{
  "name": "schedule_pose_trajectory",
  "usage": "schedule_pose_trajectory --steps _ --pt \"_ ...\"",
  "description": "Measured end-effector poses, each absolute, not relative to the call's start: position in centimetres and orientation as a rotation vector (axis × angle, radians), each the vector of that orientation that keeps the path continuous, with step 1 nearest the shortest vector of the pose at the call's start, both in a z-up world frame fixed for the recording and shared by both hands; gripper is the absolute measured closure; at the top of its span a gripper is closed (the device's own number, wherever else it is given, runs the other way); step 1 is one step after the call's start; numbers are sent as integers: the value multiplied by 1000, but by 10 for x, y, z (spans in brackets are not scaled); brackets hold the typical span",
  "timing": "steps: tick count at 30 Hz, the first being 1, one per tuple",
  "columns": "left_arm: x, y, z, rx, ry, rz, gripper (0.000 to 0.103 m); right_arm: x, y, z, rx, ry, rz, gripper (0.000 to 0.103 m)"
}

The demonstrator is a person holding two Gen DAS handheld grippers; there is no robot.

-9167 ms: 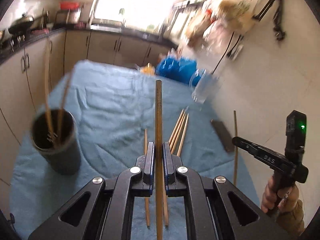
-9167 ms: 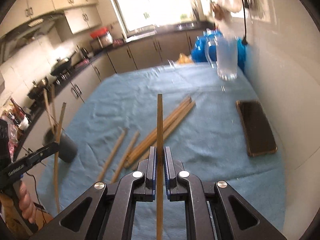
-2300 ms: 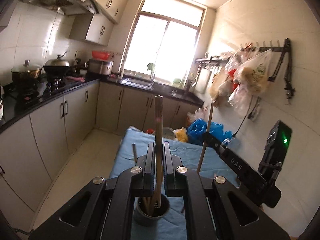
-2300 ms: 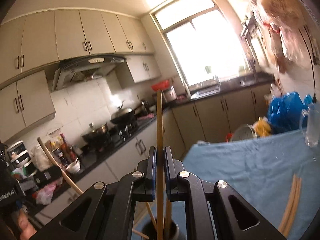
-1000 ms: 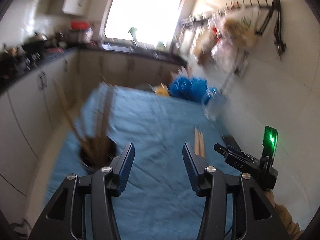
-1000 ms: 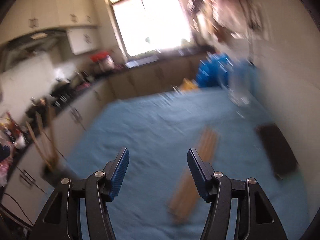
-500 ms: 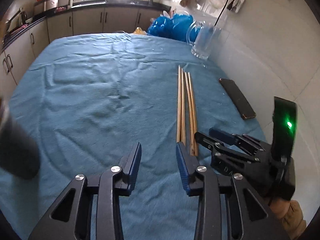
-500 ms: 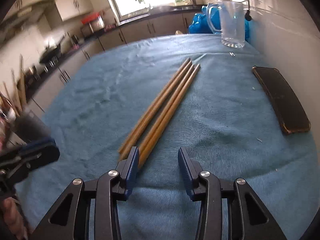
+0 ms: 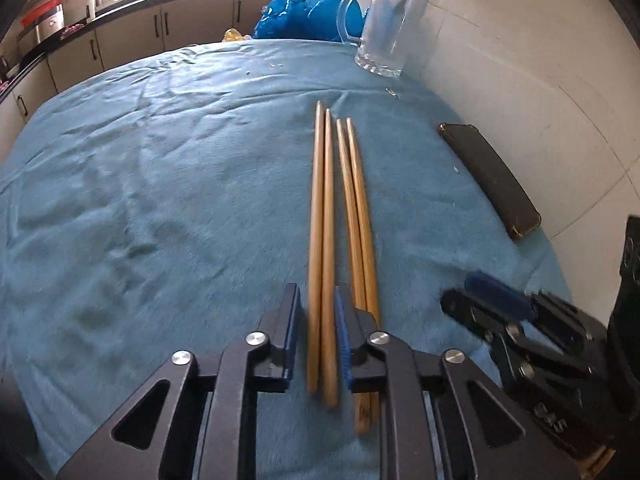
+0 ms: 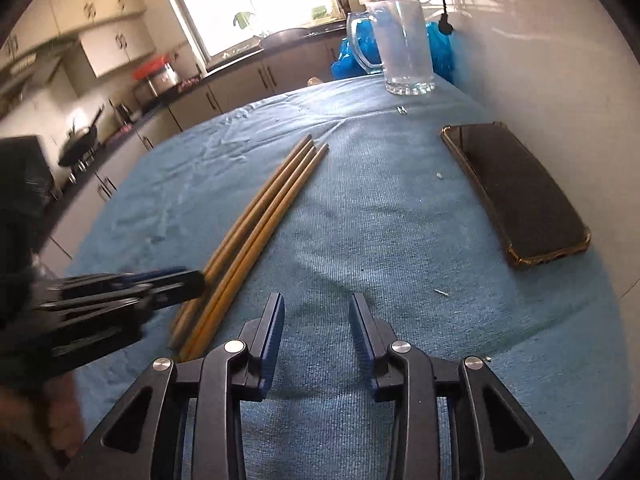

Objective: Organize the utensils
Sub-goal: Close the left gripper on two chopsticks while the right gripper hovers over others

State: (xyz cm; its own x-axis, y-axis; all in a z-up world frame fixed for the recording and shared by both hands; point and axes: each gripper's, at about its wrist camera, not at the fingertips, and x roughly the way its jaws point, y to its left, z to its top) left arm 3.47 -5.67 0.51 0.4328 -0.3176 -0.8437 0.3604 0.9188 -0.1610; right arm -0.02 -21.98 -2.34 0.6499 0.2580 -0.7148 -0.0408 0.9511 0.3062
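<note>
Here a pickup is under way: low in the frame, the left gripper [image 9: 317, 322] has been closing around two of four chopsticks [image 9: 322, 248] on the cloth [image 9: 140, 200], pads not yet pressing. The right gripper [image 10: 316, 330] is spread, empty. Next, a firm pinch and lift are needed

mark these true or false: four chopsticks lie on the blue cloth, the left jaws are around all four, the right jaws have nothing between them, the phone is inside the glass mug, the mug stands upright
1. Four chopsticks lie on the blue cloth. True.
2. The left gripper has all four between its jaws. False: only the two left ones; its jaws have just been closing.
3. The right gripper has nothing between its jaws. True.
4. The phone is inside the glass mug. False: it lies flat on the cloth, apart from the mug.
5. The mug stands upright. True.
</note>
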Motion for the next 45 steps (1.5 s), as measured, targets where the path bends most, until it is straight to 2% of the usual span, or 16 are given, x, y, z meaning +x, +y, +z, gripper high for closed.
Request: schedule_pose_trajectory --steps 5,6,7,12,16,21,27,36,40,41,43,45 --pt "48 -52 4 -8 1059 -372 91 1 -229 -27 347 839 206 65" --pt "48 -47 4 -33 1060 -364 94 0 -227 -26 347 838 206 65" --pt "47 -40 5 -52 1054 -347 102 0 -227 -27 344 838 205 65" --pt "28 1 6 -142 1108 -314 103 1 -229 -27 351 837 212 63" --pt "3 14 19 -77 1100 -306 103 1 -226 -26 343 839 213 60" --pt "9 -5 31 -23 1039 -379 102 0 -213 -24 282 844 226 43" --pt "44 -30 15 -58 1033 -401 102 1 -212 -24 279 844 232 42" --pt "49 -78 24 159 980 -351 102 1 -218 -26 327 835 255 41" --pt "64 -85 23 95 1005 -396 102 0 -219 -26 339 833 260 40" --pt "64 -86 23 79 1001 -409 101 0 -219 -26 341 832 261 40" --pt "61 -86 23 63 999 -424 89 0 -219 -25 346 831 264 39" --pt "68 -89 18 48 985 -432 71 0 -219 -25 350 830 267 39"
